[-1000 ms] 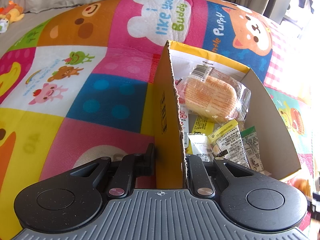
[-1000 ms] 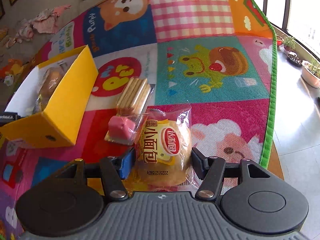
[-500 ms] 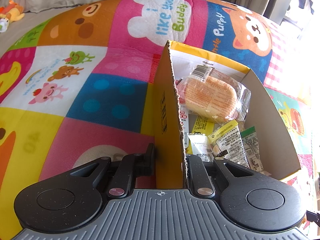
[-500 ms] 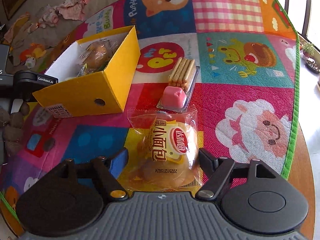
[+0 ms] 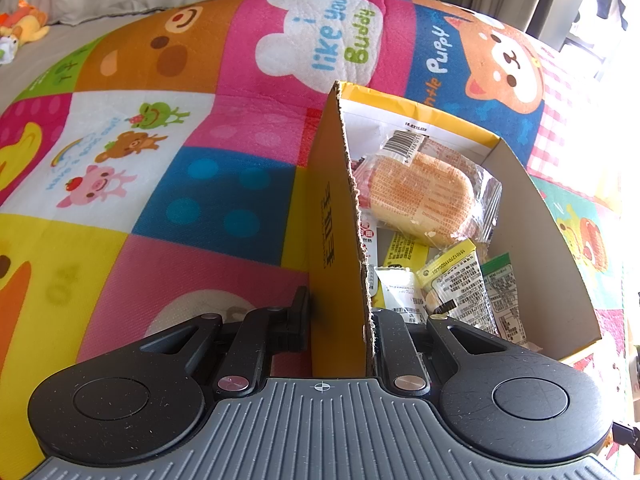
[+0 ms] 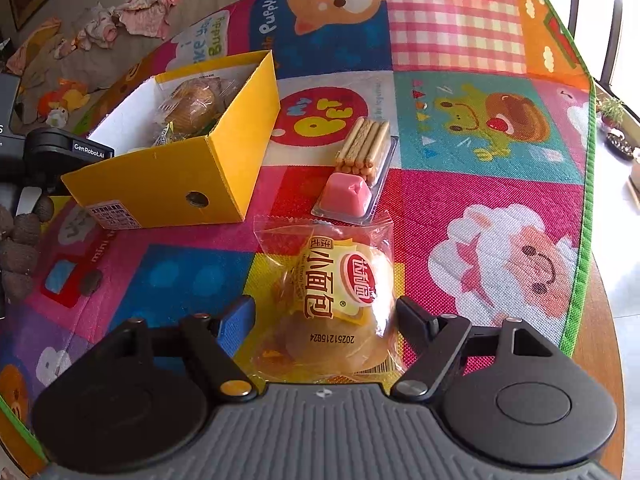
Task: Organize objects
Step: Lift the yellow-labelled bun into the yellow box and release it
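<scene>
One wall of the yellow box (image 5: 336,216) is clamped between the jaws of the left gripper (image 5: 340,316), so the box is steadied on the play mat (image 5: 224,184), which appears to cover a round tabletop. The step in hand is judged to be the pickup of the next snack: the bread bun packet (image 6: 332,300) is framed between the fingers of the right gripper (image 6: 326,316), whose jaws stand apart on either side of it without clearly pressing on it. The packet lies on the mat near its near edge, just in front of the box's short end. It is a clear, crinkled wrapper with a yellow and red label around a soft golden bun, likely to yield and slip under a pinch. The next move would call for a gentle closing across the bun, then a lift over the box wall. Just beyond the packet, a tray of biscuit sticks (image 6: 362,148) with a pink dip cup is left on the mat. Several packets (image 5: 424,192) are already held in the box.
</scene>
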A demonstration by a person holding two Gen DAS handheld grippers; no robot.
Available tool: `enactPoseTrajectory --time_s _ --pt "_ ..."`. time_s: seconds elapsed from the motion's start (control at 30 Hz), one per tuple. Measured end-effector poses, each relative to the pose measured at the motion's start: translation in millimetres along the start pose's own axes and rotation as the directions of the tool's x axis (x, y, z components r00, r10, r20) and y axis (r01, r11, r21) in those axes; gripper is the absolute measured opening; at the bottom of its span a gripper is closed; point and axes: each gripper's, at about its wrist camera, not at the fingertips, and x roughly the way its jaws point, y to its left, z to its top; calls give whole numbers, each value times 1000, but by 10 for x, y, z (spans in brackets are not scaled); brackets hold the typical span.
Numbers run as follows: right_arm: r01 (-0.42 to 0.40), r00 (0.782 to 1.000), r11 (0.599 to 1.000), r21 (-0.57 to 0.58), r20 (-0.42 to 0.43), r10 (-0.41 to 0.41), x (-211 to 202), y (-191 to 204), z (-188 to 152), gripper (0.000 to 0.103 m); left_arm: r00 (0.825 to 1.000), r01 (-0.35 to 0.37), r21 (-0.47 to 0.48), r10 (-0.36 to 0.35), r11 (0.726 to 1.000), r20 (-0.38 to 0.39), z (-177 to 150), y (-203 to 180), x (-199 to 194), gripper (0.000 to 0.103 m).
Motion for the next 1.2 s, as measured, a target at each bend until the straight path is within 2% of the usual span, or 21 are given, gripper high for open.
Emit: enactPoseTrajectory --time_s 0.23,0.33,0.47,0.57,0.77,0.87,0.97,1.2 --pt "25 1000 999 -30 10 -25 -10 55 -26 72 1000 0 -1 0 1000 1 0 -2 -2 17" --pt "14 1000 999 -28 8 -14 -32 58 -25 64 1000 0 -1 0 1000 1 -1 -2 -2 17" --pt "-29 1000 1000 -12 -11 28 -84 73 -14 61 1000 0 -1 0 1000 1 -1 -3 -2 17" --pt "-98 995 995 11 -23 98 -164 76 25 60 1000 0 -1 0 1000 1 -1 -3 -2 17" --pt "-108 990 992 -71 82 114 -512 189 270 60 1000 1 -2 -1 1000 1 -3 -1 -2 17" --pt "-113 976 987 -112 173 131 -747 248 517 60 1000 0 -2 0 1000 1 -3 1 -2 17" --pt "-143 953 978 -150 246 177 -937 344 790 60 1000 -4 -2 4 1000 -3 5 -6 -1 17" --pt "-189 905 955 -227 338 259 -1020 741 1370 60 1000 -6 4 6 1000 -9 18 -22 5 17"
